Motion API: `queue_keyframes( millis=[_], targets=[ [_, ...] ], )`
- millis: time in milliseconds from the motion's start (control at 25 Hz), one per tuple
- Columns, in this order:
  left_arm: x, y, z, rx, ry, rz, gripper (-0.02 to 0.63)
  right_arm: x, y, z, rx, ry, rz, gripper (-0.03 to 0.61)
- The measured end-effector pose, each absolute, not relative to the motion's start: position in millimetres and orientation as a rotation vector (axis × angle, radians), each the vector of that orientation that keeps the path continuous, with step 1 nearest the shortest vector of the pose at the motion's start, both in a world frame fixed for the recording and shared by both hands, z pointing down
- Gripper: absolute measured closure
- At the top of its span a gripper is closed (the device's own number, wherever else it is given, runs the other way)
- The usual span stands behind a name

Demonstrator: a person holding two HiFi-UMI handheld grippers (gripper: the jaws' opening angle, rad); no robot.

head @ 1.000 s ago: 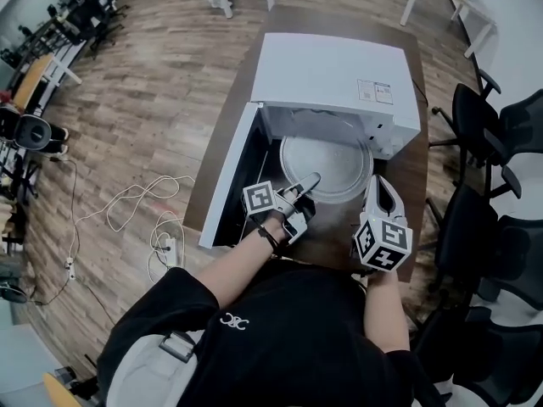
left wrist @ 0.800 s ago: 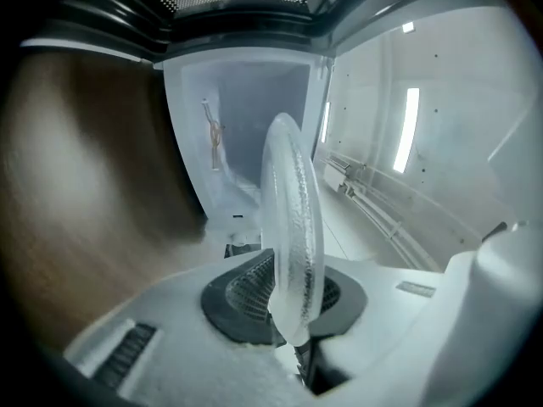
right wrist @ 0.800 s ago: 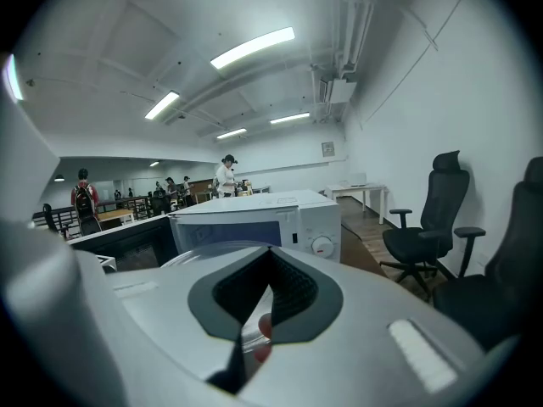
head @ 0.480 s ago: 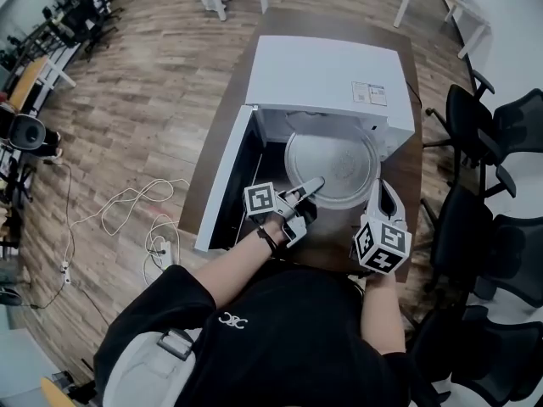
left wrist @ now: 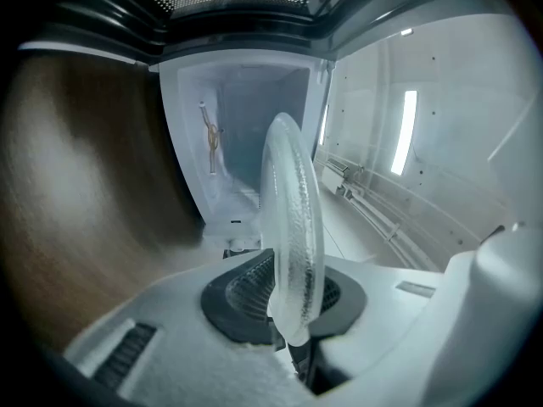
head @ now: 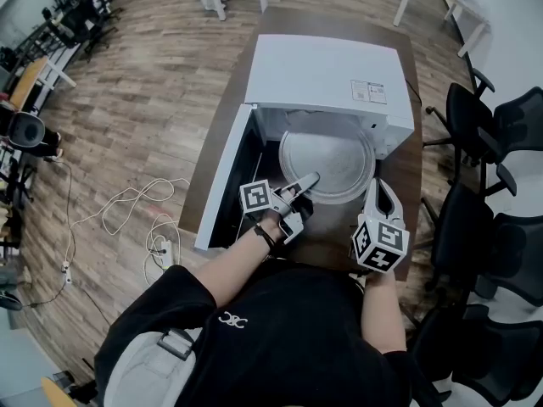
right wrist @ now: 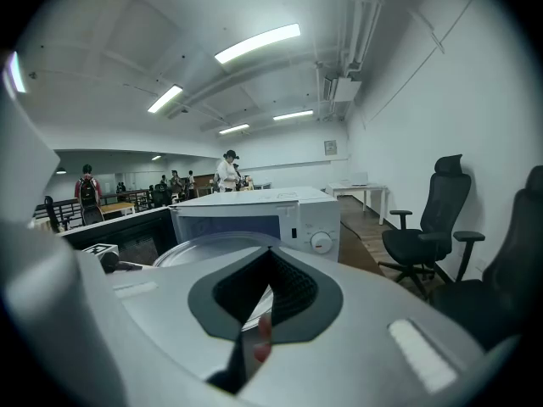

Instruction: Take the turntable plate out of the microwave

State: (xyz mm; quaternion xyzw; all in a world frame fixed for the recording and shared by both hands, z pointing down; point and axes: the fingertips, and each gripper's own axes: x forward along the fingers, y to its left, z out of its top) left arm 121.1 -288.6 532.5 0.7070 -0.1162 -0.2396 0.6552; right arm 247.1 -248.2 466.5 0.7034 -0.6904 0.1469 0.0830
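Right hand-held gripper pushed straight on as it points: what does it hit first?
Probably the rim of the round clear glass turntable plate, just beyond the tips of the right hand-held gripper; the white microwave stands behind it. Depth is uncertain.

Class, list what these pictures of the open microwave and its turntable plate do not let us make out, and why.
1. Head view: the cavity floor under the turntable plate, covered by the plate.
2. Head view: print on the microwave's label, too small.
3. Right gripper view: most of the plate, behind the right gripper.
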Motion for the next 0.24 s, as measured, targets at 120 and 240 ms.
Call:
queue_keyframes(
  millis=[120, 240],
  targets=[
    [119.2, -287.7, 533.3, 1.604, -0.269, -0.545, 0.578, 245.1, -247.0, 466.2, 2.092, -2.066, 0.433, 0.571],
    [117.7, -284.8, 535.3, 1.595, -0.270, -0.548, 0.578, 244.6, -244.5, 467.0, 2.088, -2.069, 0.435, 0.571]
  ],
)
